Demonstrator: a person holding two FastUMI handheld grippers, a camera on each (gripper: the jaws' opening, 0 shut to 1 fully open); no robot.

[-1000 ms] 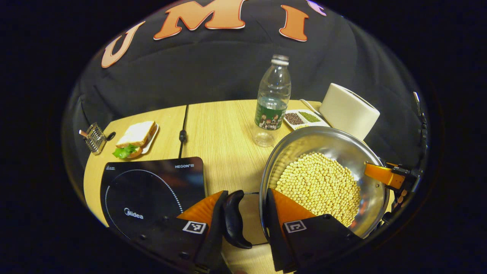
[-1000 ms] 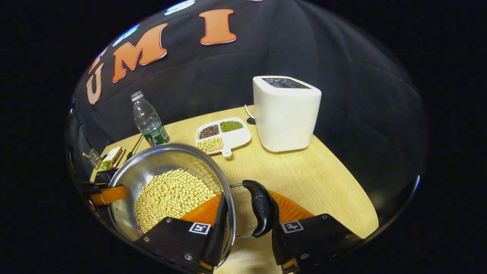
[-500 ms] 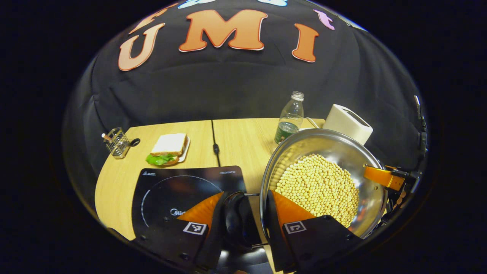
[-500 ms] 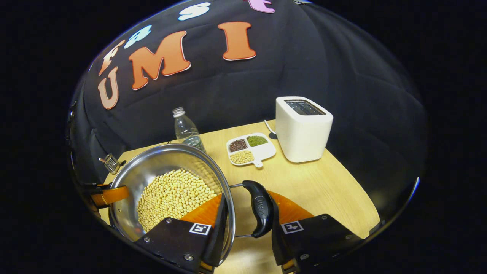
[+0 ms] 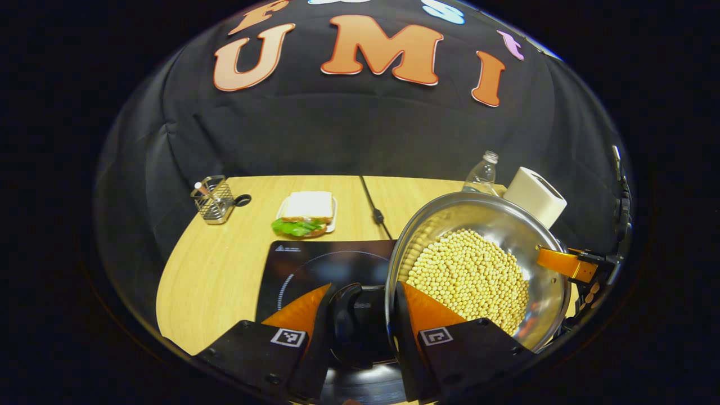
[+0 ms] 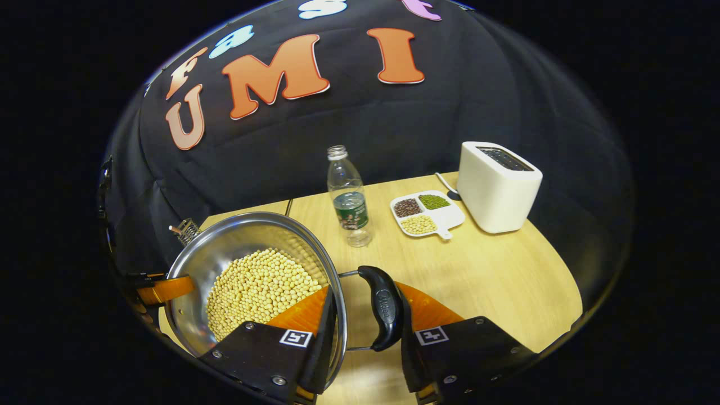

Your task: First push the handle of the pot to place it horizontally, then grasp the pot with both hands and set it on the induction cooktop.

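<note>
Pot (image 5: pixel 495 225) over the cooktop (image 5: pixel 315 264) edge
Both jaws clamp its rim and handles; beans (image 5: pixel 469 275) inside, bare desk (image 5: pixel 225 264) left of cooktop.

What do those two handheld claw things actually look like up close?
In its own view, each of the left gripper and right gripper is a pair of flat, wedge-shaped fingers on blocky black bodies fixed with small screws. Each body carries a small square black-and-white coded tag.
</note>
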